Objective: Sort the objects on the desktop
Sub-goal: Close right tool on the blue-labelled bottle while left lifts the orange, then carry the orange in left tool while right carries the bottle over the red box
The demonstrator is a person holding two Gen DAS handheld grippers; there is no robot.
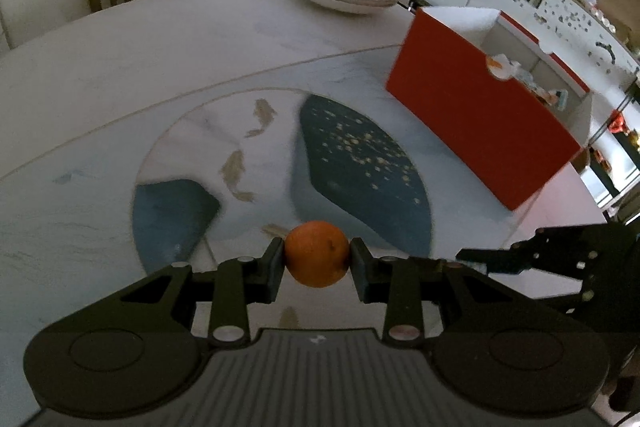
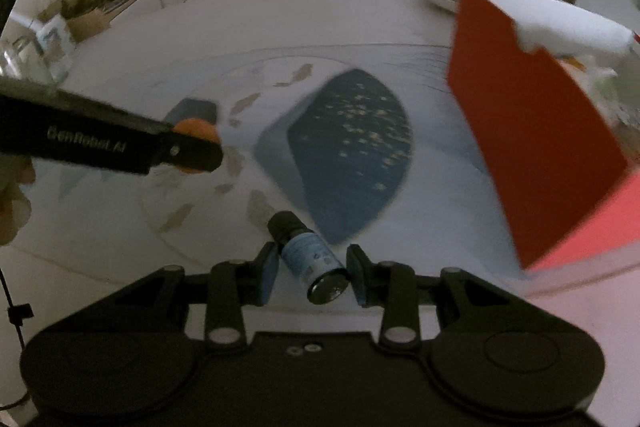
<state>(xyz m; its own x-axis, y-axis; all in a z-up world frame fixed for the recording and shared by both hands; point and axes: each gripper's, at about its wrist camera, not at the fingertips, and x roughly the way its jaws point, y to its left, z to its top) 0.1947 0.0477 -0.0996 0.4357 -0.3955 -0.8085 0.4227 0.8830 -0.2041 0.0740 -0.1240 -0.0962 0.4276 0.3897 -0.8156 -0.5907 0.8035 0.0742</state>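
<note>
Two loads in hand: orange (image 1: 317, 254) clamped between the pads of the left gripper (image 1: 317, 259), small bottle (image 2: 307, 254) lying slantwise between the fingers of the right gripper (image 2: 312, 273), black cap pointing away from the camera.

Landmark: red box (image 1: 480, 119), open at the top, white dividers inside, some items already in one compartment.

1. Left gripper: closed on the orange, both pads touching its sides. Orange held above the table (image 1: 120, 75), well short of the red box and to its left.
2. Right gripper: fingers close on either side of the bottle; firm contact cannot be told from this view. Bottle near the front corner of the red box, to its left.

Recommended handling, as a judgement:
- Carry the orange over the box rim before lowering; release only when inside a compartment, since a round fruit is likely to roll.
- Check the hold on the slanted bottle first; a smooth body may slip.
- Keep the grippers apart over the box.

Legible writing: "GenRobot.AI" on the left gripper's side. Bottle label pale blue, print too small to read.
</note>
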